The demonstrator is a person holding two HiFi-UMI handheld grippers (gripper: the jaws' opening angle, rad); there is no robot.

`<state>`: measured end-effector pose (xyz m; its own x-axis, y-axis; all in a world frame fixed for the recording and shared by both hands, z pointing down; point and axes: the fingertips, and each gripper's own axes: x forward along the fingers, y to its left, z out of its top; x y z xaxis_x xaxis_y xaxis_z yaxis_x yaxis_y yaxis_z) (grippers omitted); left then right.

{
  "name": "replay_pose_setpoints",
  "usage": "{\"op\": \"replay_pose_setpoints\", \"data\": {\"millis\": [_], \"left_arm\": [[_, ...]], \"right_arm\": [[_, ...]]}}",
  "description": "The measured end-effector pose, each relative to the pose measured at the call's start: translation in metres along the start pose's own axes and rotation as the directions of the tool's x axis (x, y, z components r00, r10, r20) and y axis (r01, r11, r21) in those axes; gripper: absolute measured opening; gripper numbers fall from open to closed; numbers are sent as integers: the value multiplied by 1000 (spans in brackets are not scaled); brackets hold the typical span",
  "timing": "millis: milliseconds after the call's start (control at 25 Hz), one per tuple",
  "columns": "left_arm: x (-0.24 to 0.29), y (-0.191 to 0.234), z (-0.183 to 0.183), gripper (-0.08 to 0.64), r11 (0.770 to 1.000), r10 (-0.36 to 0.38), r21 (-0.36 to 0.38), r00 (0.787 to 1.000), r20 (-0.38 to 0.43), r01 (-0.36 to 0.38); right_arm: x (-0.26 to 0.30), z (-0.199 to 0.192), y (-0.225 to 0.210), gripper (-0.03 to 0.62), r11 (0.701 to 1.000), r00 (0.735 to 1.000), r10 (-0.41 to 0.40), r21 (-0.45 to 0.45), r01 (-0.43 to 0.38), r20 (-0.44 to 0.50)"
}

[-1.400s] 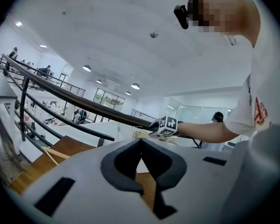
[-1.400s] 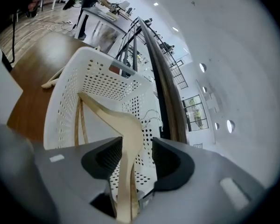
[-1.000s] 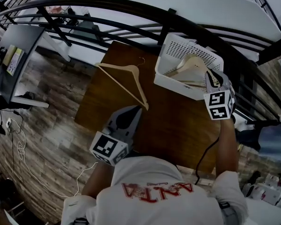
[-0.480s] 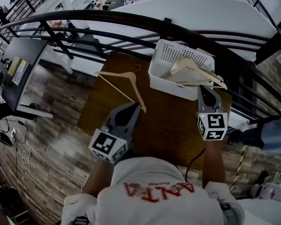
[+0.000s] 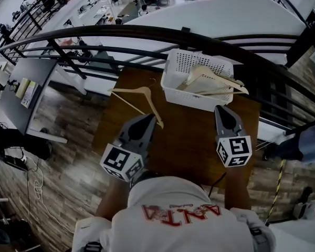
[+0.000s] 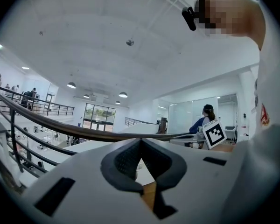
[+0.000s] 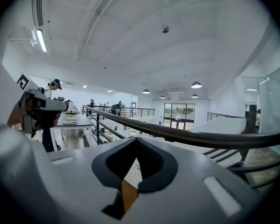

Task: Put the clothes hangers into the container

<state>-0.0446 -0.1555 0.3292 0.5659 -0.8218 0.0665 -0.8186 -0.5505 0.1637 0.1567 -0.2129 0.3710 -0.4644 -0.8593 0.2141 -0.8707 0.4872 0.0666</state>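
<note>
The left claw [image 5: 150, 118] is closed and empty, a wooden hanger [image 5: 146, 92] just beside its tip; the right claw [image 5: 221, 108], likewise closed, faces the basket [image 5: 191, 95].

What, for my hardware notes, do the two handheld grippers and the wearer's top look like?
Both the left gripper and right gripper are grey tapering wedges, each carrying a white cube with black square markers at the rear. Their fingers are dark grey, textured pads. The person wears a white shirt with red lettering.
</note>
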Motion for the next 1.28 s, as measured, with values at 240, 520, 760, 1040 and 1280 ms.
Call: {"op": "replay_pose_setpoints", "data": {"millis": [240, 520, 760, 1040, 1280], "left_arm": [[-1, -10, 4, 9, 1000, -8, 8, 1000, -4, 8], [-9, -3, 3, 9, 1000, 12, -8, 999, 30, -11], [-18, 10, -2, 9, 998, 53, -44, 998, 31, -51], [-36, 26, -10, 9, 993, 105, -58, 994, 24, -104], [-56, 58, -21, 9, 983, 156, -94, 988, 4, -155]], "right_arm": [[-1, -14, 1, 3, 1000, 999, 21, 13, -21, -39], [6, -16, 12, 3, 999, 997, 51, 0, -52, -61], [14, -23, 24, 3, 996, 993, 82, -8, -83, -85], [32, -35, 47, 5, 991, 983, 136, 4, -137, -120], [66, -49, 89, 6, 981, 964, 191, -3, -195, -184]]}}
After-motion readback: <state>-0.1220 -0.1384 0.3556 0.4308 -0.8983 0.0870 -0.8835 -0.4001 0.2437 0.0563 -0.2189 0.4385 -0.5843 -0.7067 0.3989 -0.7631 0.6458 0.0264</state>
